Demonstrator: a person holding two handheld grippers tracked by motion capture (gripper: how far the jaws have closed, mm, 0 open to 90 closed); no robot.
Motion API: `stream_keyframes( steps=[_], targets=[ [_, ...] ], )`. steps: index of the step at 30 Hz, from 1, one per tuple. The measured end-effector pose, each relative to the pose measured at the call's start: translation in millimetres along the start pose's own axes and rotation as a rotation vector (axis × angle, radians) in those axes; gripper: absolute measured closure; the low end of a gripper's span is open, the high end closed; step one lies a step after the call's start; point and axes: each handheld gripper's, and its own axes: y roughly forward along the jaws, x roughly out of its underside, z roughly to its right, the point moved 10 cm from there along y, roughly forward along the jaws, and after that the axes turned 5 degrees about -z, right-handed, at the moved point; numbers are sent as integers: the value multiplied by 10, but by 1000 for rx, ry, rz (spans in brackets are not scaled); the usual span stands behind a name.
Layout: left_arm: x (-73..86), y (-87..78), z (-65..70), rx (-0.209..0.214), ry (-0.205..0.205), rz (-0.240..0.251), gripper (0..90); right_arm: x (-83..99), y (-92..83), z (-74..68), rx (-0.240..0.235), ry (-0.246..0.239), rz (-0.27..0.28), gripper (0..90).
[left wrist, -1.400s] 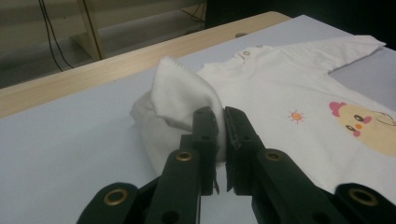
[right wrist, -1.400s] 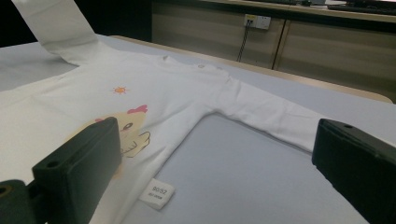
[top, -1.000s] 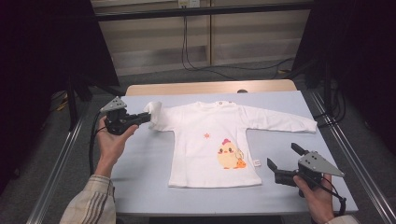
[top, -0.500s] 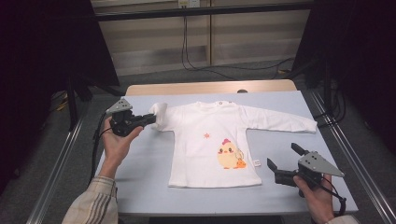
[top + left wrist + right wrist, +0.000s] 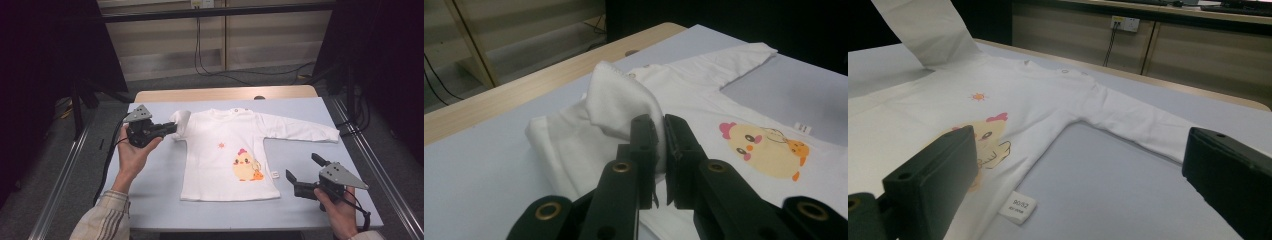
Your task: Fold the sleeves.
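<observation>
A white long-sleeved child's shirt with a yellow chick print lies face up on the pale blue table. My left gripper is shut on the cuff of the shirt's left-hand sleeve, which is lifted and bunched back toward the shoulder. The other sleeve lies stretched out flat to the right. Off the shirt's lower right corner, my right gripper stands open above the table with nothing between its jaws. In the right gripper view the chick print and a small size tag lie just ahead of the jaws.
A wooden strip runs along the table's far edge. Metal rails flank both sides of the table. A black cable trails from the left gripper down the left side. Bare table lies in front of the shirt's hem.
My left gripper has carried the sleeve cuff to the right, toward the shirt's body, folding the sleeve over. The right gripper has stayed where it was.
</observation>
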Motion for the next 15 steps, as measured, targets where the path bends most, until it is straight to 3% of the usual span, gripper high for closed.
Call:
stream_keyframes(
  steps=[7,12,15],
  targets=[
    [-15,42,7,1,-5,-4,837,1,-1,0,2,0,-1,13],
    [21,116,68,18,6,-23,838,1,4,1,1,0,1,14],
    [-12,114,113,31,3,-9,837,1,1,2,1,-1,-1,13]
  ],
)
